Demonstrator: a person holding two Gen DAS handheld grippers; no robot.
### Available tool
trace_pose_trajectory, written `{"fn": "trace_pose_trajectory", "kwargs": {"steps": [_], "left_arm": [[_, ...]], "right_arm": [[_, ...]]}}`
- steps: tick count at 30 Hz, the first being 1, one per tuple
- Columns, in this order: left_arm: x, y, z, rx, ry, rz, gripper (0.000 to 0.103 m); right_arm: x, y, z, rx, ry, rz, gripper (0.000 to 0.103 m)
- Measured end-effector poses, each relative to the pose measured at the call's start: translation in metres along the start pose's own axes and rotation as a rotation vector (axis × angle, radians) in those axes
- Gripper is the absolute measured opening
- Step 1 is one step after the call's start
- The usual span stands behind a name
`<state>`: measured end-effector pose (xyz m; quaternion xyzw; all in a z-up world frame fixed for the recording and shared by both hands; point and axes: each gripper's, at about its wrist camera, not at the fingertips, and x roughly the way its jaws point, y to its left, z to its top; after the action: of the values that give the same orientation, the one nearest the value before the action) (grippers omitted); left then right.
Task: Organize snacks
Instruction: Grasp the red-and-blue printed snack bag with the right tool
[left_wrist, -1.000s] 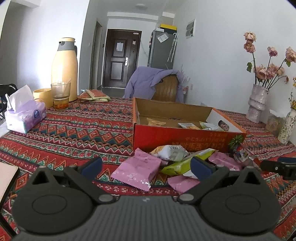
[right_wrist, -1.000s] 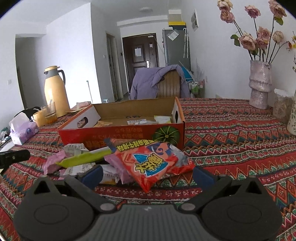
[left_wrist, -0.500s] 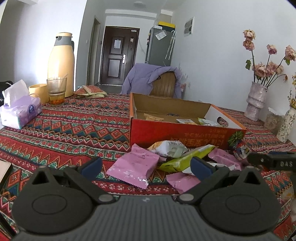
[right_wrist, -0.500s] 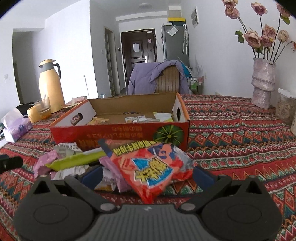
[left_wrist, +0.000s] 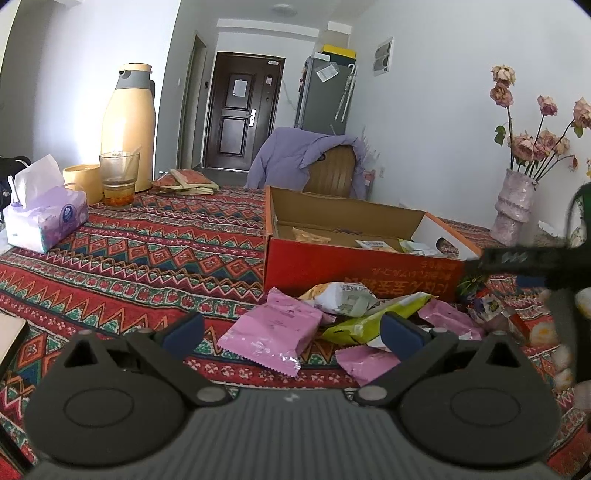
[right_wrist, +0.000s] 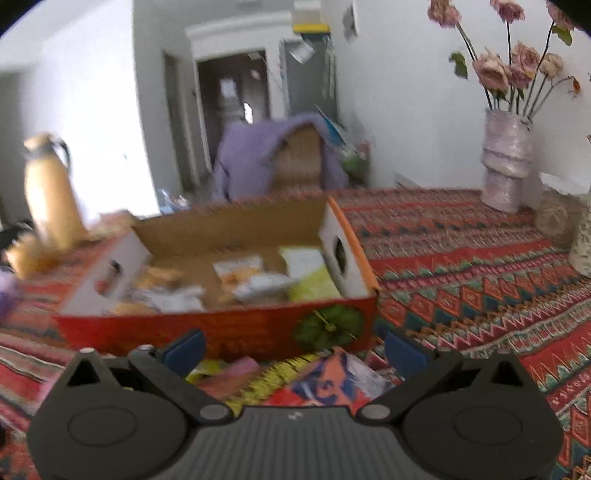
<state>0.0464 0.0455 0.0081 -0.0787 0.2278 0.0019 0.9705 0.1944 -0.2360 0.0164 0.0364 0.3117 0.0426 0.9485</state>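
My right gripper (right_wrist: 293, 345) hangs spread and empty over the orange snack packet (right_wrist: 325, 384), just before the red box (right_wrist: 221, 332); I judge it is lined up to pinch. My left gripper (left_wrist: 291, 332), also spread and empty, hovers above the pink packet (left_wrist: 273, 332); loose snacks lie heaped against the box front for short transfers.

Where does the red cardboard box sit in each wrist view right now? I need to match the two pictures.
Left wrist: the red cardboard box lies right of centre at mid-height, behind the loose snack packets.
Right wrist: the red cardboard box fills the centre-left at mid-height, blurred, with packets inside.
Shared landmark: the chair draped with a purple garment, behind the box in both views.
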Motion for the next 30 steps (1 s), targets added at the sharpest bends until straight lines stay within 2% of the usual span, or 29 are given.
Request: {"fn": "trace_pose_trajectory", "kwargs": {"steps": [4, 11, 24, 30], "left_arm": [[0.000, 0.003, 0.000, -0.006, 0.001, -0.003, 0.103], [0.006, 0.005, -0.004, -0.017, 0.017, -0.019, 0.103], [0.013, 0.001, -0.009, -0.018, 0.040, -0.034, 0.103], [0.015, 0.000, -0.011, -0.023, 0.050, -0.032, 0.103]], "right_arm": [[0.015, -0.009, -0.009, 0.032, 0.070, -0.011, 0.103], [0.008, -0.021, -0.037, 0.018, 0.116, -0.019, 0.103], [-0.007, -0.040, -0.054, 0.050, 0.123, -0.002, 0.103], [-0.014, -0.043, -0.051, 0.090, 0.077, 0.028, 0.103]]}}
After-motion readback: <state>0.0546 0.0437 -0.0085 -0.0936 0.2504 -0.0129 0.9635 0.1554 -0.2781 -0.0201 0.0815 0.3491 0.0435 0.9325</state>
